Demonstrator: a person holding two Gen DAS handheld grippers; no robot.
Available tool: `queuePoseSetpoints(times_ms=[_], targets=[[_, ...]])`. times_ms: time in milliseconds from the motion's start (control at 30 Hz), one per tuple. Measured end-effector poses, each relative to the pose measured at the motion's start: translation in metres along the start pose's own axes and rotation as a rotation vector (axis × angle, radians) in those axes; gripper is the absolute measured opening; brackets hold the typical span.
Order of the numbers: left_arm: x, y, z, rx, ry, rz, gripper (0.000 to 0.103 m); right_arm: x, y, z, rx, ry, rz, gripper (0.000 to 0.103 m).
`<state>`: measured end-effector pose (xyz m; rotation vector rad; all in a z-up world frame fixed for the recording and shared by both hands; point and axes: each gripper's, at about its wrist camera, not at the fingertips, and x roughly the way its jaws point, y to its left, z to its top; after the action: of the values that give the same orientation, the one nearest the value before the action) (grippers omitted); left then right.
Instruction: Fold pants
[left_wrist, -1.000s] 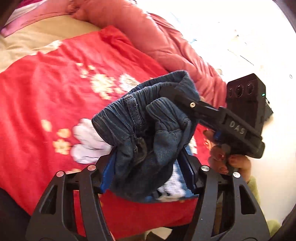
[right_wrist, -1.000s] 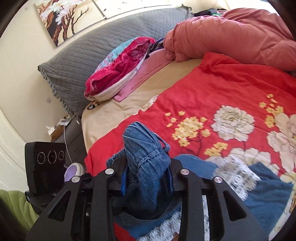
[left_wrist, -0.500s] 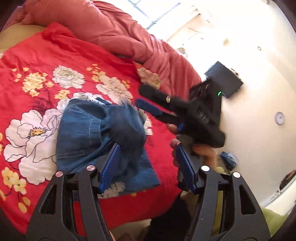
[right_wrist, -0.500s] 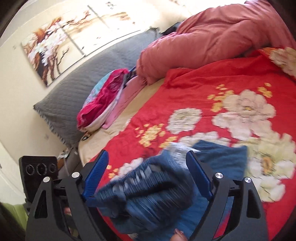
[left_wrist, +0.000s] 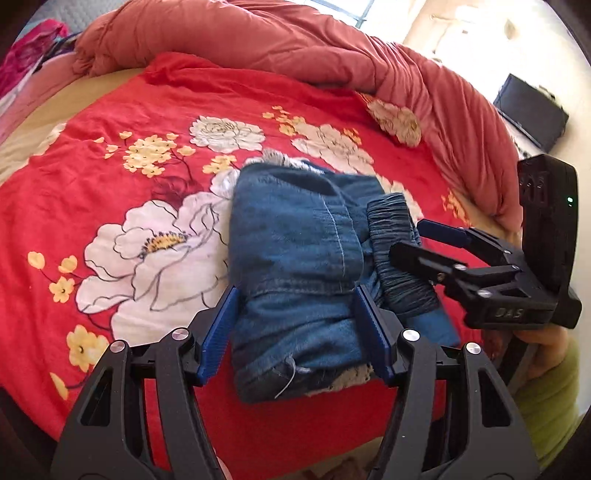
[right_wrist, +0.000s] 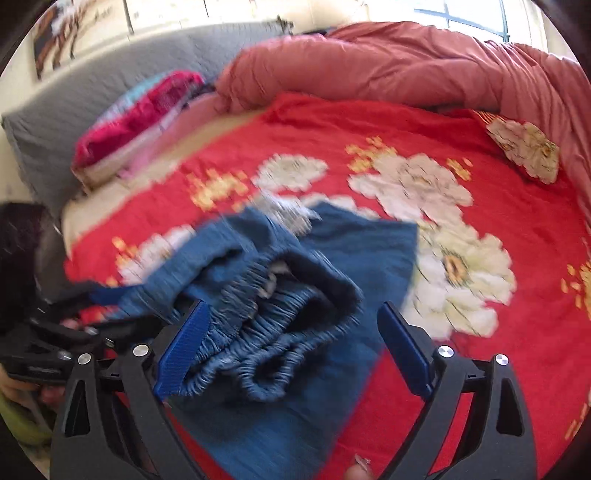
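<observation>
Motion-blurred pants (right_wrist: 288, 295), pillow (right_wrist: 136, 125)

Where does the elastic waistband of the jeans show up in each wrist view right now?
Left wrist: elastic waistband right of centre, rolled at the jeans' right edge, beside the right gripper.
Right wrist: waistband low centre-left, bunched, blurred.
Shared landmark: big white flower on the red blanket.

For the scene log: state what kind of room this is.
Likely a home bedroom: a bed under a red floral blanket, a grey quilted headboard with pillows, and a bunched salmon-pink duvet.
</observation>
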<state>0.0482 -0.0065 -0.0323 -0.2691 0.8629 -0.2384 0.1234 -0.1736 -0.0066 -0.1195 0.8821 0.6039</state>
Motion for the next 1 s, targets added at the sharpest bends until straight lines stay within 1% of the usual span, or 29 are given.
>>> queuePoseSetpoints(times_ms=[100,167,233,300,400,533,833,1000], targets=[[0.002,-0.005,-0.008,0.033,0.002,0.012,0.059,0.002,-0.02,-0.015,0.073,0.016,0.01,0.09],[0.004,-0.009,-0.008,0.057,-0.004,0.025,0.06,0.002,-0.027,-0.018,0.098,0.013,0.007,0.09],[0.003,-0.008,-0.006,0.047,-0.001,0.02,0.061,0.004,-0.029,-0.019,0.099,0.015,-0.004,0.09],[0.003,-0.006,-0.006,0.043,0.005,0.027,0.064,0.005,-0.027,-0.019,0.083,0.009,-0.018,0.091],[0.004,-0.005,-0.007,0.029,0.012,0.026,0.064,0.004,-0.029,-0.021,0.098,0.007,-0.008,0.091],[0.002,-0.006,-0.007,0.035,0.011,0.04,0.064,-0.008,-0.022,-0.017,0.075,-0.03,-0.012,0.091],[-0.003,-0.008,-0.007,0.043,0.019,0.055,0.064,-0.031,-0.019,-0.014,0.103,-0.111,0.018,0.092],[-0.005,-0.011,-0.009,0.055,0.023,0.059,0.064,-0.04,-0.015,-0.013,0.105,-0.14,0.033,0.092]])
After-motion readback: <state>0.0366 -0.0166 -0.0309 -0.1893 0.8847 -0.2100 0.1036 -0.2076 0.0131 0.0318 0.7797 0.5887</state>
